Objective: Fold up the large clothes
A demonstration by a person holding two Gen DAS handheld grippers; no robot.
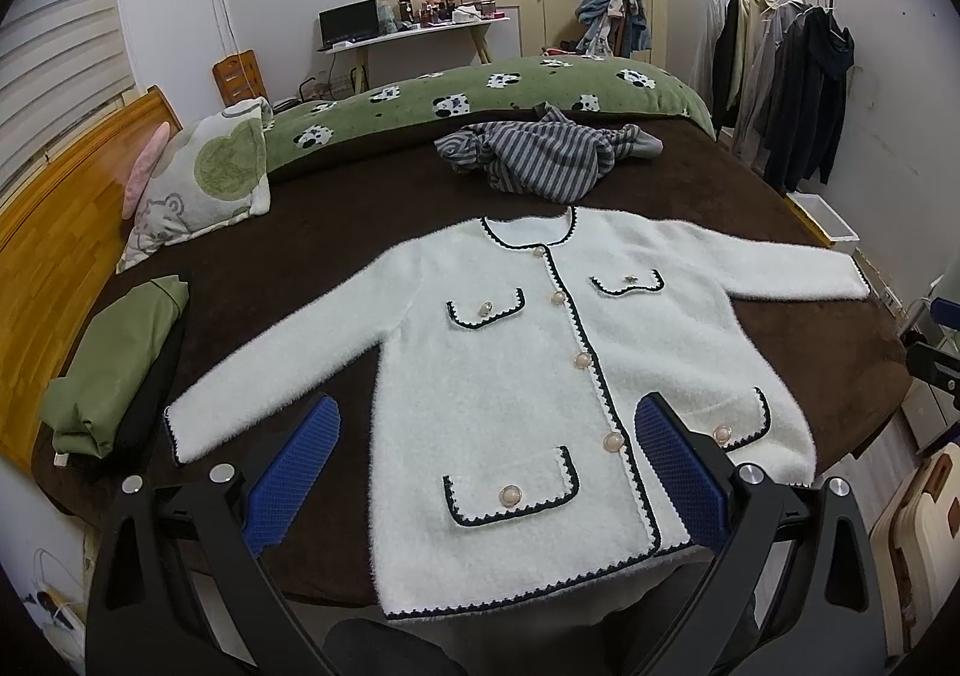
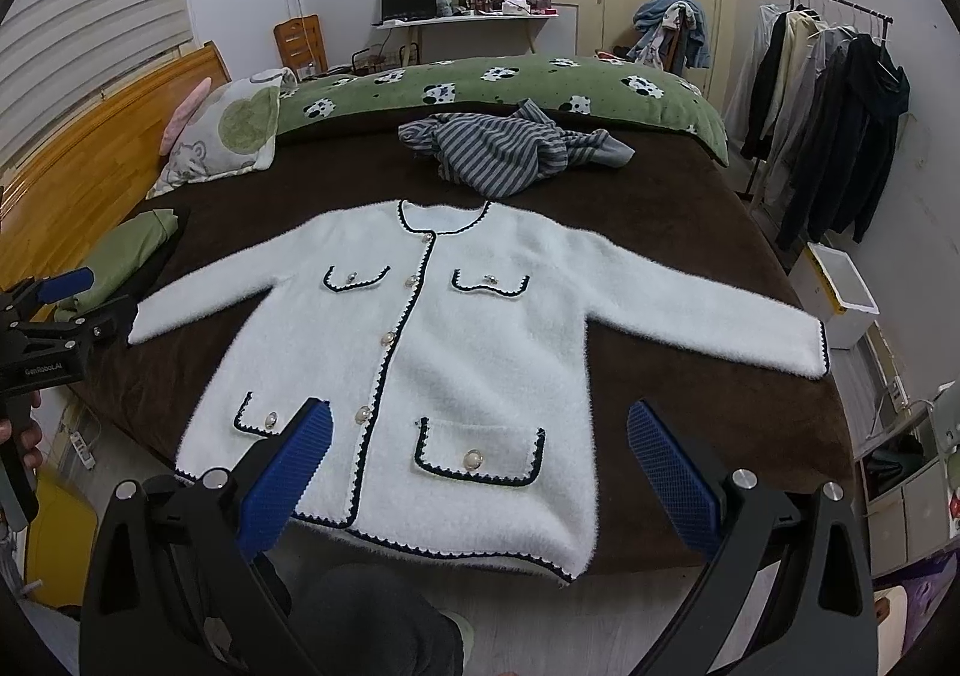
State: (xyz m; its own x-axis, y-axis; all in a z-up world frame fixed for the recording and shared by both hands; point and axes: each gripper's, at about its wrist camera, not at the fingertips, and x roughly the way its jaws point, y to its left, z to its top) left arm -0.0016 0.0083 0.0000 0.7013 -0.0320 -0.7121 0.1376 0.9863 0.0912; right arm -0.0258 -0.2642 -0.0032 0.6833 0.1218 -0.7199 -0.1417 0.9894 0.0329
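A white fluffy cardigan [image 1: 516, 352] with dark trim, pockets and pearl buttons lies flat and buttoned on the brown bed cover, sleeves spread; it also shows in the right wrist view [image 2: 480, 340]. My left gripper [image 1: 489, 418] is open and empty above the hem's left part. My right gripper [image 2: 480, 427] is open and empty above the hem's right part. The left gripper also shows at the left edge of the right wrist view [image 2: 66, 298].
A crumpled striped garment [image 1: 540, 151] lies behind the cardigan. A folded green garment [image 1: 114, 364] sits at the bed's left edge by a pillow [image 1: 204, 172]. A green duvet [image 1: 480, 88] lies at the back. A clothes rack [image 1: 780, 70] and a white bin [image 2: 840, 292] stand on the right.
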